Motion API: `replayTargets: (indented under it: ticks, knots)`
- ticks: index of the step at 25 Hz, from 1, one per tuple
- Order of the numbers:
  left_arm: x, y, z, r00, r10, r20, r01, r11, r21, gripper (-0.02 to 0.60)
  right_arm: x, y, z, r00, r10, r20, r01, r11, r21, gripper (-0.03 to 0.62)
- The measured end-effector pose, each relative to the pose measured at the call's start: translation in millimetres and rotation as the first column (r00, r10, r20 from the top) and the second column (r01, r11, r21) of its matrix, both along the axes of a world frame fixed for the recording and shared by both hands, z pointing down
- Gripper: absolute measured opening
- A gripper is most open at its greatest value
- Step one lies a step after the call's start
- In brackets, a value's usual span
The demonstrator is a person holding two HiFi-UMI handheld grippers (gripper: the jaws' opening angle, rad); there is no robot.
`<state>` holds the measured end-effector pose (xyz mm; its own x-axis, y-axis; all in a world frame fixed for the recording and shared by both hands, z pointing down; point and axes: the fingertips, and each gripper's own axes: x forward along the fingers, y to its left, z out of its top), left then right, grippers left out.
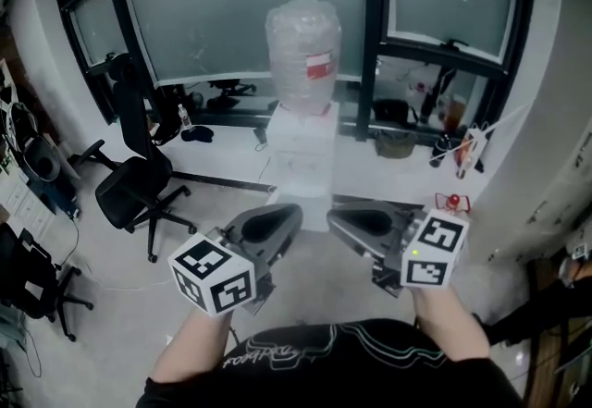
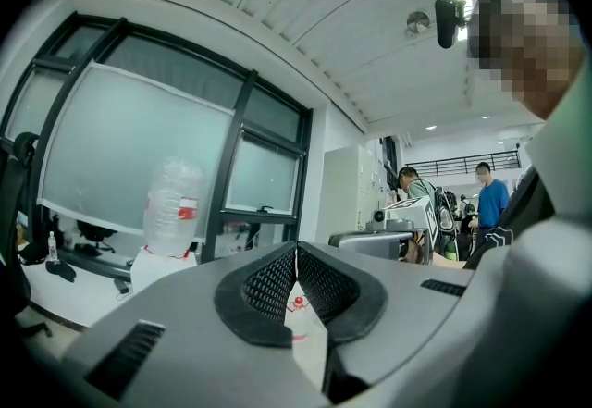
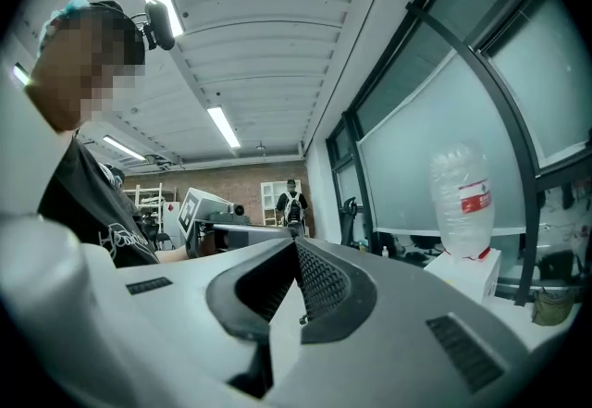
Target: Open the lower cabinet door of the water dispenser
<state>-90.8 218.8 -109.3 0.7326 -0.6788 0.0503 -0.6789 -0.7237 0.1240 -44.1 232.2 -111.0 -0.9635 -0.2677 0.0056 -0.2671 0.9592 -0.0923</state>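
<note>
The white water dispenser (image 1: pixel 302 149) stands against the window wall with a clear bottle (image 1: pixel 303 47) on top. Its lower front (image 1: pixel 311 201) faces me, and the two gripper tips partly cover it. My left gripper (image 1: pixel 292 210) and right gripper (image 1: pixel 334 216) are held level side by side, short of the dispenser, both shut and empty. In the left gripper view the shut left gripper (image 2: pixel 296 248) has the dispenser (image 2: pixel 159 269) off to its left. In the right gripper view the shut right gripper (image 3: pixel 296 241) has the dispenser (image 3: pixel 470 273) off to its right.
Black office chairs (image 1: pixel 135 186) stand on the floor at the left. Bags and clutter (image 1: pixel 396 140) line the low sill behind the dispenser. A small red object (image 1: pixel 453 203) lies on the floor at the right, near a white wall (image 1: pixel 546 119). People stand far back (image 2: pixel 488 198).
</note>
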Motion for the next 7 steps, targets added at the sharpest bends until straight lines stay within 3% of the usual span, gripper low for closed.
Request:
replayTargets:
  ticks: [7]
  knots:
    - [5.7,6.9,0.2,1.000,0.019,0.007,-0.019,1.000,0.013,0.007,4.6,7.5,-1.3,1.000,0.021,0.013,-0.021,1.000,0.022,0.012]
